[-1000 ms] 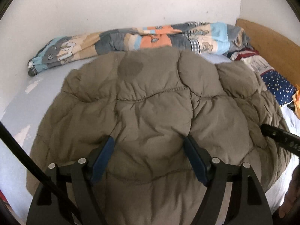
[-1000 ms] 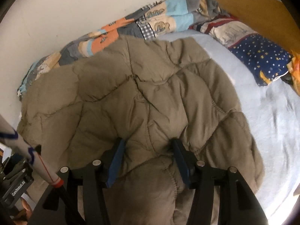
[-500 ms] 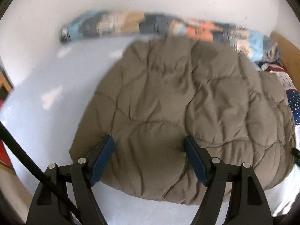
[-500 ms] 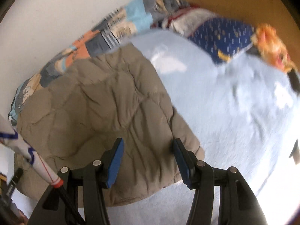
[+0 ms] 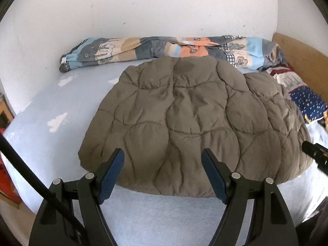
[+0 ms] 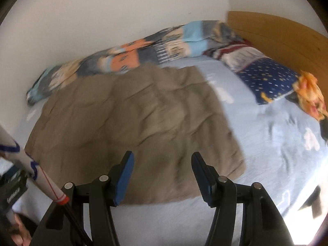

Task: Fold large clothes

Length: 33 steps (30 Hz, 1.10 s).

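A brown quilted puffy garment (image 5: 194,123) lies folded into a rounded slab on the light blue bed sheet (image 5: 61,106). It also shows in the right wrist view (image 6: 131,127), blurred. My left gripper (image 5: 163,172) is open and empty, raised just in front of the garment's near edge. My right gripper (image 6: 162,176) is open and empty, over the garment's near right part. The tip of the right gripper shows at the right edge of the left wrist view (image 5: 314,150).
A rolled patchwork blanket (image 5: 164,49) lies along the white wall behind the garment. A navy starred pillow (image 6: 268,80) and an orange cloth (image 6: 309,94) lie at the right by the wooden headboard (image 6: 276,32). Bare sheet (image 6: 276,143) spreads to the right.
Both grippers have let go of the garment and drawn back from it. The garment now lies flat on the bed with its near edge free.
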{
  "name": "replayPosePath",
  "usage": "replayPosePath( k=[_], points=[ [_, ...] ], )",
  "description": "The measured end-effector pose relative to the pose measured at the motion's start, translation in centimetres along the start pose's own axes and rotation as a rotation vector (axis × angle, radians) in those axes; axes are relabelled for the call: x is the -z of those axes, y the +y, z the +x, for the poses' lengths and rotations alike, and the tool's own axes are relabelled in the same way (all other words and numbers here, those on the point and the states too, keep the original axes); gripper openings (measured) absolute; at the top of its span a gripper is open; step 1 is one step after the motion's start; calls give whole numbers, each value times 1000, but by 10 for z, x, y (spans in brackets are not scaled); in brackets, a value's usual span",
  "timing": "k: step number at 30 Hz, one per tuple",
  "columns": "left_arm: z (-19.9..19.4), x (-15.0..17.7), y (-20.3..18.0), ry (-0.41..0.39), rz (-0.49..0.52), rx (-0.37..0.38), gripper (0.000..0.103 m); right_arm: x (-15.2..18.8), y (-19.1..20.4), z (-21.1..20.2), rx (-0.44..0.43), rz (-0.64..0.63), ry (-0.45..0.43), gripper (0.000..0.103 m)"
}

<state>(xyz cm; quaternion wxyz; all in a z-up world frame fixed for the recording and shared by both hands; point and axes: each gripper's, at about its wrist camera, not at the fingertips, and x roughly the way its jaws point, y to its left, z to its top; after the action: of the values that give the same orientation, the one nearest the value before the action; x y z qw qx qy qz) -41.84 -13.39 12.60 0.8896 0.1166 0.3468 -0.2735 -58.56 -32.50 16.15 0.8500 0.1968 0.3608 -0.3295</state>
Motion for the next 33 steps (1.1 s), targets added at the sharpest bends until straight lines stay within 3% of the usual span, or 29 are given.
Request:
replayPosePath(
  k=[4, 8, 11, 33],
  points=[
    [9, 7, -11, 15, 28, -5, 77, 3, 26, 11, -41, -46, 19, 63],
    [29, 17, -17, 52, 47, -3, 77, 23, 41, 38, -27, -89, 75, 63],
    [33, 17, -18, 33, 40, -1, 80, 25, 47, 49, -6, -105, 93, 65],
    [47, 18, -16, 37, 36, -7, 87, 26, 43, 69, 5, -93, 126, 73]
  ],
)
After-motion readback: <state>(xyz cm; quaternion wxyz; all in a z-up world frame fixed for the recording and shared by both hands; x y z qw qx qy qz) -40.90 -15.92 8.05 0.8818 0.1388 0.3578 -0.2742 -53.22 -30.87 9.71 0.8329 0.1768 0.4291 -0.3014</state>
